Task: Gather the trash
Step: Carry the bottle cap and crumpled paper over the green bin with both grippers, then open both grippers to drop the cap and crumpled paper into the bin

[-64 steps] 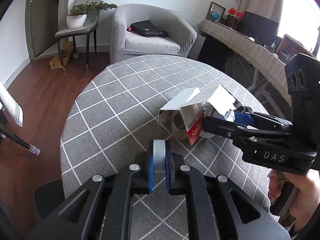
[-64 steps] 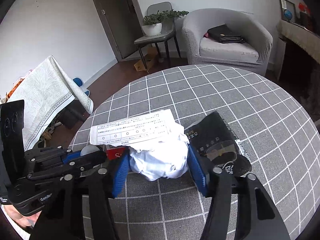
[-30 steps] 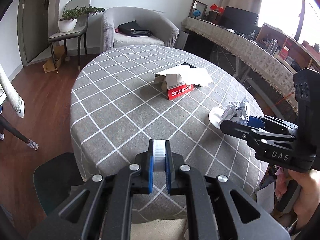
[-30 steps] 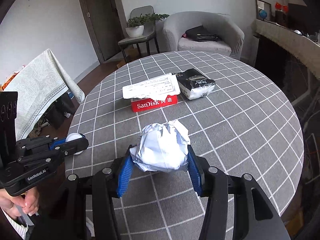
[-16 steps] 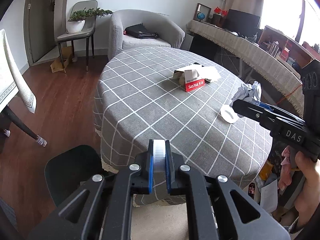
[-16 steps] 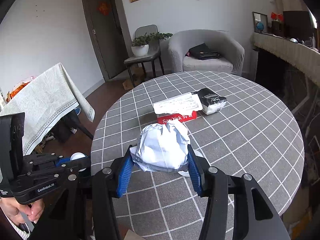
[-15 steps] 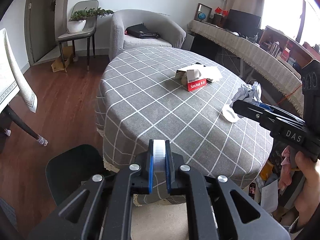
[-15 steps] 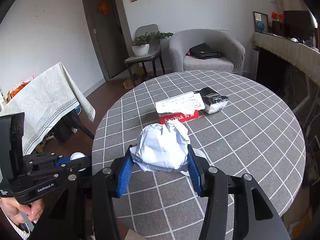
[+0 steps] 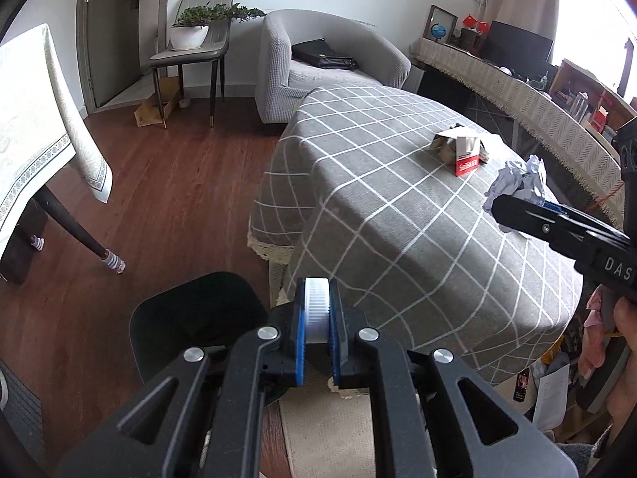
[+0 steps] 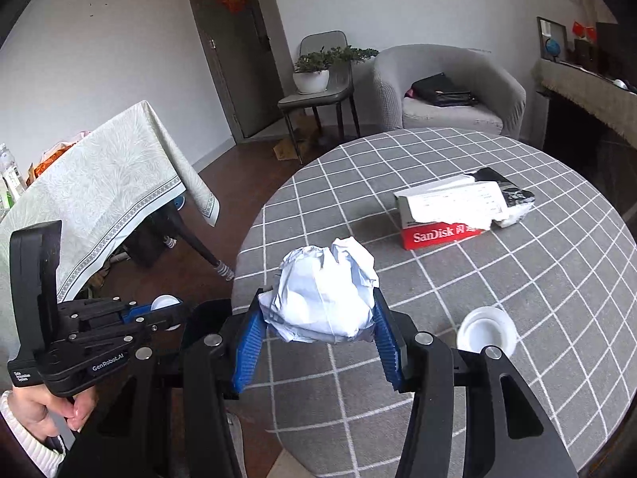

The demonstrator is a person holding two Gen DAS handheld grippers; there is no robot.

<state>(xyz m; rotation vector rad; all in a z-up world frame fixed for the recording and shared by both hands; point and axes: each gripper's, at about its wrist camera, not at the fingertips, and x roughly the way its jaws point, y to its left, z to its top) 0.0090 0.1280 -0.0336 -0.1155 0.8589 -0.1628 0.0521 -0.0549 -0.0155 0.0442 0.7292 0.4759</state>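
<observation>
Left wrist view: left gripper (image 9: 317, 320) pinches a white bottle cap (image 9: 317, 303) above the black bin (image 9: 199, 318). Right gripper (image 10: 318, 336) clamps a crumpled paper ball (image 10: 324, 298) over the checked table (image 10: 517, 298).

Both tools are matte black with ribbed blue finger pads (image 10: 247, 352) and round silver screws; the left tool (image 10: 169, 312) reads "GenRobot.AI", the right tool (image 9: 513, 203) "DAS"; a bare hand (image 10: 47, 406) wears a white knit cuff

We find even daylight, window glare blown out far right, soft shadows, sharp focus, strong fisheye bending with dark corners.
</observation>
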